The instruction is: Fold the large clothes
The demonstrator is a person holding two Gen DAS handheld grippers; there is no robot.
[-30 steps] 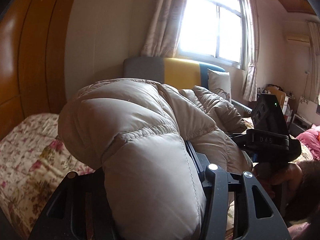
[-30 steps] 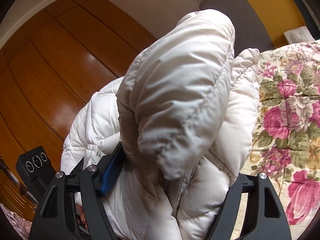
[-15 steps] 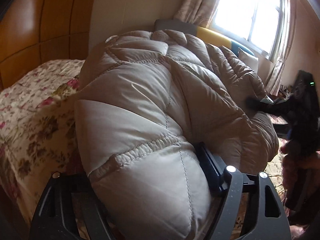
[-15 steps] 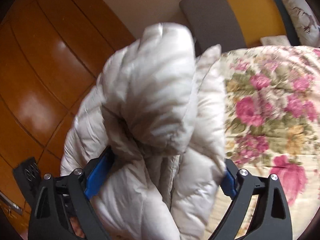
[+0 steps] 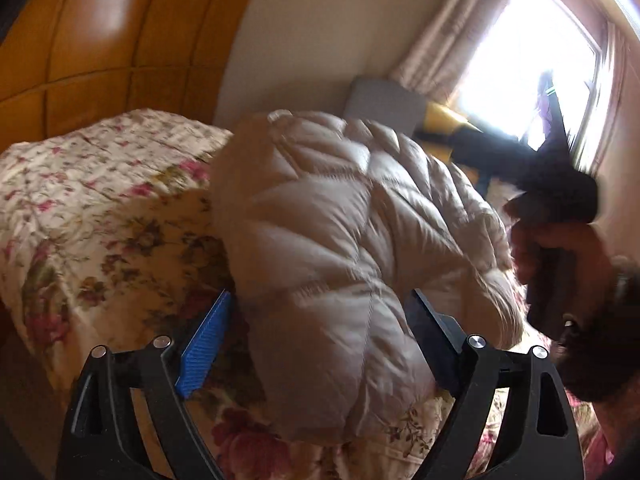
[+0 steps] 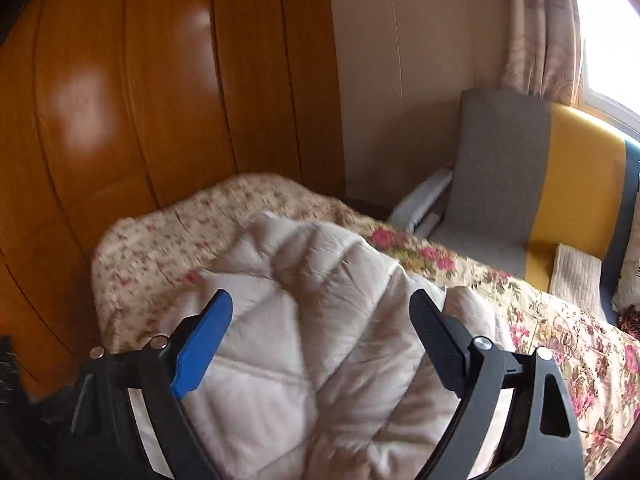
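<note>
A puffy beige quilted down jacket (image 5: 352, 240) lies in a heap on the floral bedspread (image 5: 100, 208). My left gripper (image 5: 320, 300) is open, its jaws wide on either side of the jacket's near end without pressing it. The jacket also shows in the right wrist view (image 6: 304, 340) under my right gripper (image 6: 320, 304), which is open and hovers just above it. The right gripper and the hand holding it appear dark at the right of the left wrist view (image 5: 560, 216).
A wooden wardrobe (image 6: 140, 100) stands to the left of the bed. A grey and yellow headboard (image 6: 540, 184) with a folded knit cloth (image 6: 576, 280) is at the far end. Window and curtains (image 5: 520, 52) are beyond.
Both grippers have opened and let the jacket go. The jacket has dropped from held high down onto the bed. The right gripper has pulled back and up.
</note>
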